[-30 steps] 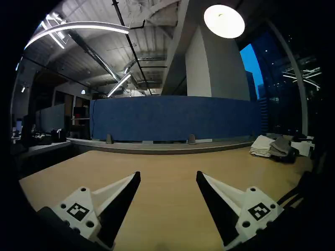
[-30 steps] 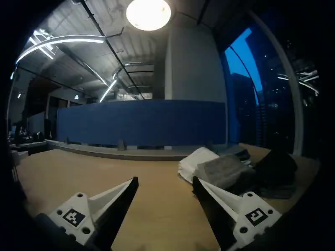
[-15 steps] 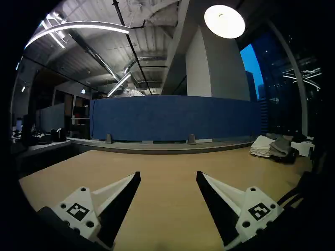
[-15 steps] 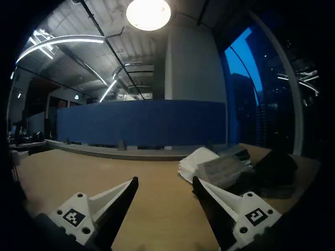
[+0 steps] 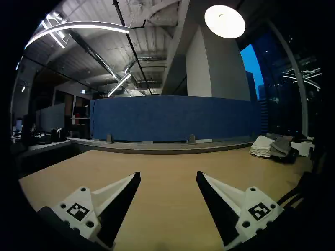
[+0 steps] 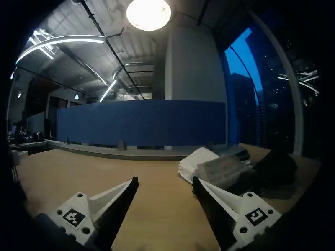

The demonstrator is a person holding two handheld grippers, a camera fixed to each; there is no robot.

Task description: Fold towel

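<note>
On the smooth wooden surface (image 6: 83,171) lie soft folded white and grey towels (image 6: 217,169), while your left gripper (image 5: 168,173) and right gripper (image 6: 165,179) both gape empty.

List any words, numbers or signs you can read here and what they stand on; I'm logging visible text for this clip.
There are no readable words, numbers or brands.
On the left gripper, the fingers carry square black-and-white code markers, which are patterns and not letters.
On the right gripper, the fingers carry the same kind of markers.
</note>
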